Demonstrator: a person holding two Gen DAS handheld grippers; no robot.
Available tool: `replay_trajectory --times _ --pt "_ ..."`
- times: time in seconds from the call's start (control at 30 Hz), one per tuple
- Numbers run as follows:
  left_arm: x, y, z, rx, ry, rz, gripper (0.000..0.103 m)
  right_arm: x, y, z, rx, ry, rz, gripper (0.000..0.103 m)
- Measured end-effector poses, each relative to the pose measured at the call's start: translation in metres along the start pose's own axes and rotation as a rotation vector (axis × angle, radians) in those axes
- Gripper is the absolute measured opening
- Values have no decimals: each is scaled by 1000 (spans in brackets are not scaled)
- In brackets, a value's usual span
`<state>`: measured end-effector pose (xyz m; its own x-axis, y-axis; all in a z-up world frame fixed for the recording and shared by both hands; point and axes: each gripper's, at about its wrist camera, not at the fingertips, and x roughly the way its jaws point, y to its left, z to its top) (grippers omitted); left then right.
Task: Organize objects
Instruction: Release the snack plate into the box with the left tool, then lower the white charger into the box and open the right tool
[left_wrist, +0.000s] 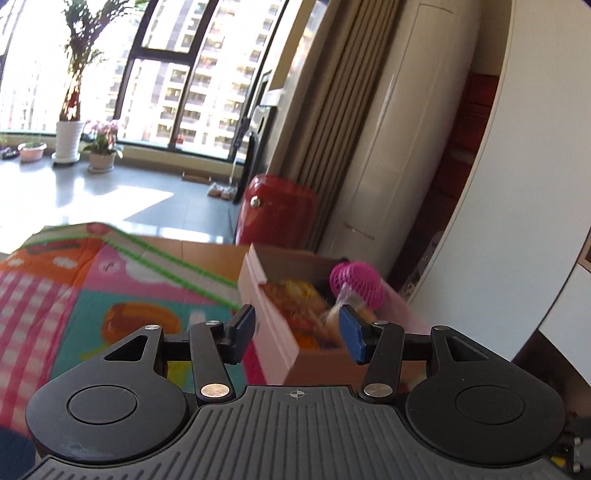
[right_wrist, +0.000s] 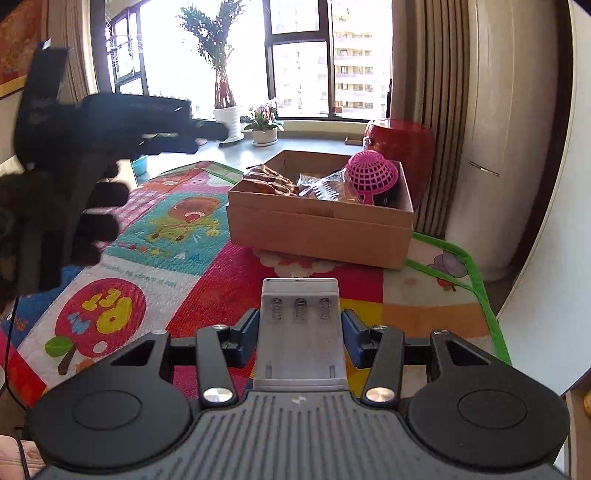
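Gloved fingers (right_wrist: 98, 218) in dark cloth filled the left edge of the right wrist view, wrapped round the blurred handle of our left gripper (left_wrist: 297, 328). In its own view that gripper's jaws stood apart with nothing pressed between the blue pads (left_wrist: 352, 334), and behind them we saw the cardboard box (left_wrist: 273, 332), tilted in the frame.

Toward the middle lay the patterned play mat (right_wrist: 177, 266), bright with cartoon animals and fruit, edged in green. On it sat the box (right_wrist: 317, 229), open at the top. Inside, from left to right, we saw brown packaged snacks (right_wrist: 269, 179), a clear crinkled wrapper (right_wrist: 325, 188), and a pink plastic strainer (right_wrist: 373, 173) at the right end, dome upward.

Nearer to us, our right gripper (right_wrist: 300, 332) was clenched on a grey battery holder (right_wrist: 300, 332), its three springs facing up, held above the mat just short of the box.

Farther right stood a red stool (right_wrist: 402, 147) behind the box, then beige curtains (right_wrist: 439, 110) and a tall white air conditioner (right_wrist: 506, 129).
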<state>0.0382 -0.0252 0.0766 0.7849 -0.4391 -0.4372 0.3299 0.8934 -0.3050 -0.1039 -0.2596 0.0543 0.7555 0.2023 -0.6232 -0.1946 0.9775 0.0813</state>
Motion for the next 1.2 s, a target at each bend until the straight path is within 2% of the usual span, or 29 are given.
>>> replay_trajectory --times 0.13,0.27,0.33,0.43,0.47,0.57,0.8,0.93,1.1,1.2 --pt "-20 26 -33 -57 79 8 54 4 1 29 15 -22 4 47" --pt "-21 40 -42 -79 97 36 54 9 -1 99 73 -102 21 47" --pt "-15 39 -41 -85 98 35 54 20 0 136 99 -163 -14 47" --pt "-7 32 -39 -95 99 23 54 47 4 170 26 -191 -120 73" --pt "-4 32 -38 -100 100 18 54 55 3 173 17 -181 -158 73" --pt "6 34 -33 -102 86 18 54 63 -13 163 37 -138 -178 73" --pt "34 33 -16 -155 68 20 54 62 -59 98 67 -23 -169 74" --pt "46 25 -10 -168 51 22 54 70 -72 74 72 26 -168 75" --pt "56 18 -7 -159 64 57 55 78 -75 62 80 48 -146 75" --pt "68 12 -2 -139 82 75 55 85 -67 61 39 44 -145 75"
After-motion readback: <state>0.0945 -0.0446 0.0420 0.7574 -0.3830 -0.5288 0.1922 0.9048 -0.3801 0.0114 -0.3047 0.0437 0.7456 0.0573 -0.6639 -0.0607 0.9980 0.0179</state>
